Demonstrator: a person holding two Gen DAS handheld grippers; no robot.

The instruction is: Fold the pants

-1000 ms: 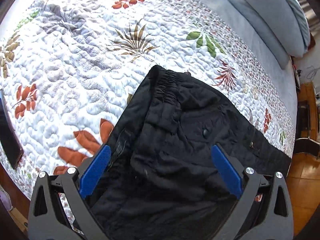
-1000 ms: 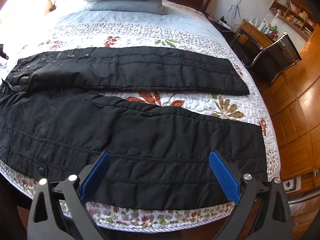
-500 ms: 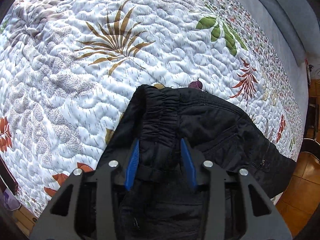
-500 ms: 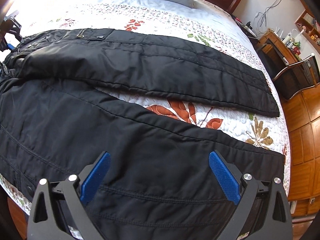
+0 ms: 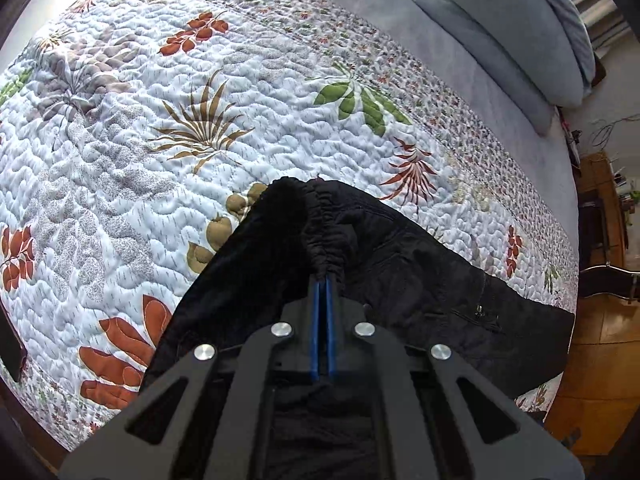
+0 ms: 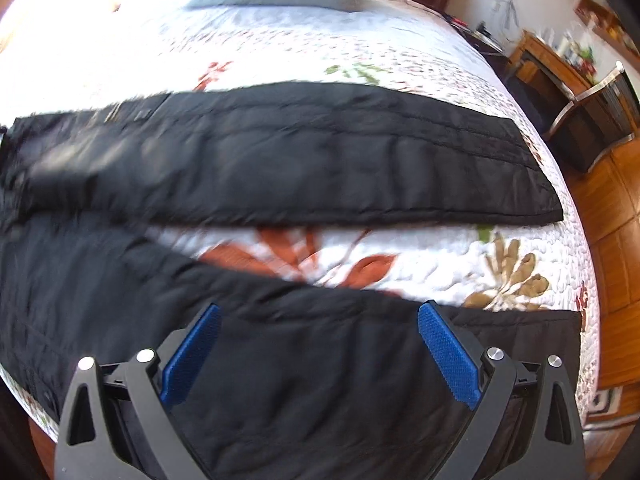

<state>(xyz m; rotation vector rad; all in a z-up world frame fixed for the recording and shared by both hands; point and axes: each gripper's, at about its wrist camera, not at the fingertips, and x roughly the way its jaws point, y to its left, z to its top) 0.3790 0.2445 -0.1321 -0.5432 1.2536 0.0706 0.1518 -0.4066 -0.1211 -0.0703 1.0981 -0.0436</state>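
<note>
Black pants (image 6: 280,168) lie spread on a floral quilted bed, the two legs apart with quilt showing between them. In the left wrist view my left gripper (image 5: 323,280) is shut on the gathered elastic waistband (image 5: 324,228) of the pants and holds it raised off the quilt. In the right wrist view my right gripper (image 6: 320,336) is open, its blue pads (image 6: 448,352) low over the near leg (image 6: 300,380), close to its hem end. I cannot tell whether the pads touch the fabric.
The quilt (image 5: 160,120) covers the bed, with grey-blue pillows (image 5: 520,20) at its head. A wooden floor (image 6: 616,220), a chair (image 6: 592,112) and a desk stand past the bed's right edge. A dark flat object (image 5: 10,344) lies at the quilt's left edge.
My left gripper closed on the waistband and lifted it. My right gripper moved forward and lower over the near leg, staying open.
</note>
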